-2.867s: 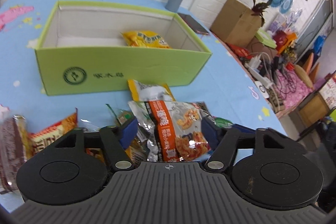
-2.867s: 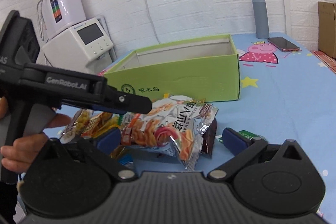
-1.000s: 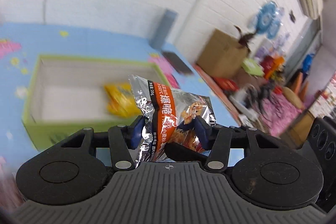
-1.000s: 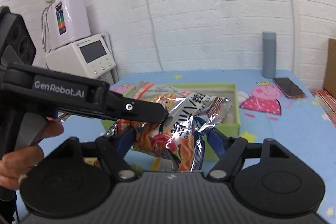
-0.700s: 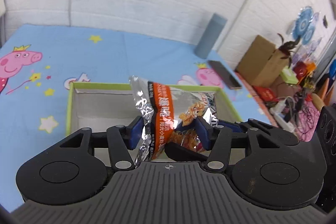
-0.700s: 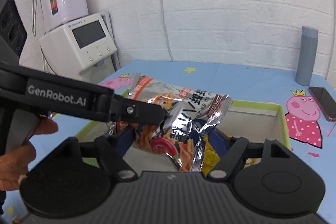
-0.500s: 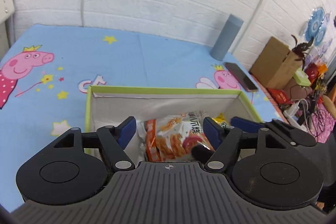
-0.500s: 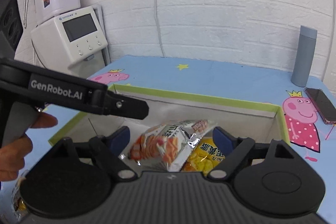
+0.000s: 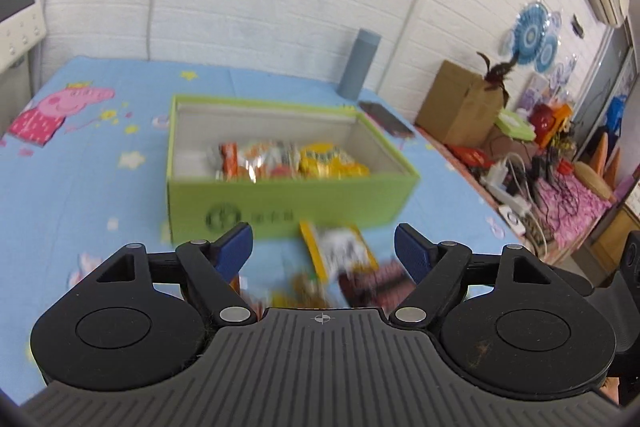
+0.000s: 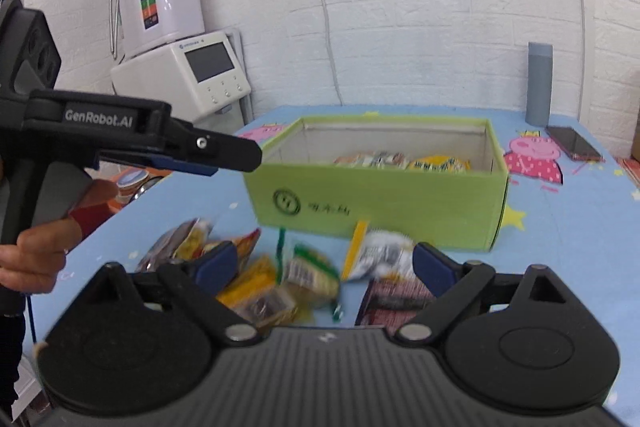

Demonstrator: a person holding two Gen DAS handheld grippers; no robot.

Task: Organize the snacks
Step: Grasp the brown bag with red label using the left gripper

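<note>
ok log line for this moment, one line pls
left claw: open, empty | right claw: open, empty | green box: holds snack packs | loose snacks: on table before box

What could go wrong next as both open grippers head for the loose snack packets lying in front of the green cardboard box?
1. The loose snack packets overlap, so the right gripper might pinch two at once.
2. The left gripper and the right aim at the same pile and could collide.
3. The yellow-edged packet lies right by the green cardboard box; a finger might nudge the box.
</note>
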